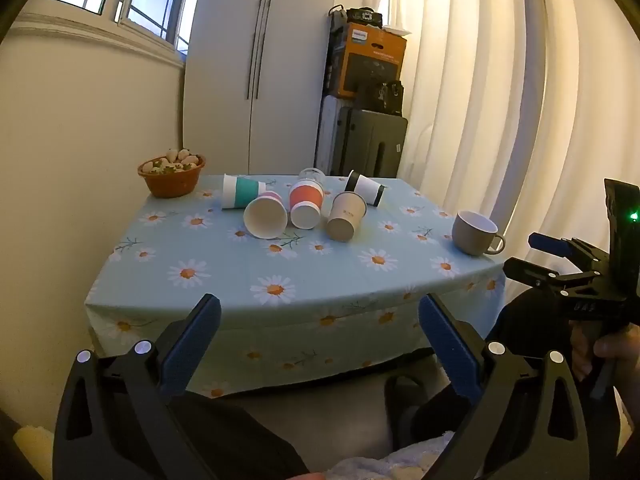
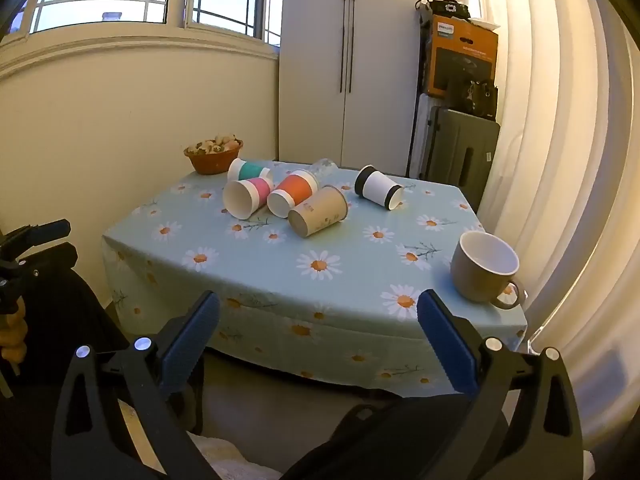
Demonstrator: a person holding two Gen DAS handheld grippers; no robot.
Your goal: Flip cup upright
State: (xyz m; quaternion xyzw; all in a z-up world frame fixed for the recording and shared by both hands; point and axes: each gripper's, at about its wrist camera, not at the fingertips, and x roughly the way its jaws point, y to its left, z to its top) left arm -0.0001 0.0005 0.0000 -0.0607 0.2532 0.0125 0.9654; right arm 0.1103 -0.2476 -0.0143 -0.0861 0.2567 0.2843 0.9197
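Several paper cups lie on their sides on the daisy tablecloth [image 1: 224, 264]: a teal cup [image 1: 240, 193], a pink cup [image 1: 265, 217], an orange cup [image 1: 306, 204], a tan cup [image 1: 346, 216] and a black-and-white cup [image 1: 366, 192]. They also show in the right wrist view, with the tan cup [image 2: 318, 212] nearest. A clear cup [image 1: 311, 175] lies behind the orange one. A grey mug [image 2: 482, 267] stands upright at the table's right front corner. My left gripper [image 1: 320, 322] and right gripper [image 2: 318, 320] are both open and empty, held in front of the table's near edge.
An orange bowl of pale fruit [image 1: 172, 176] stands at the table's back left corner. A white wardrobe [image 1: 256, 60], stacked boxes and cases [image 1: 364, 92] and a curtain [image 1: 500, 80] stand behind and to the right. The right gripper [image 1: 568, 268] shows at the left wrist view's right edge.
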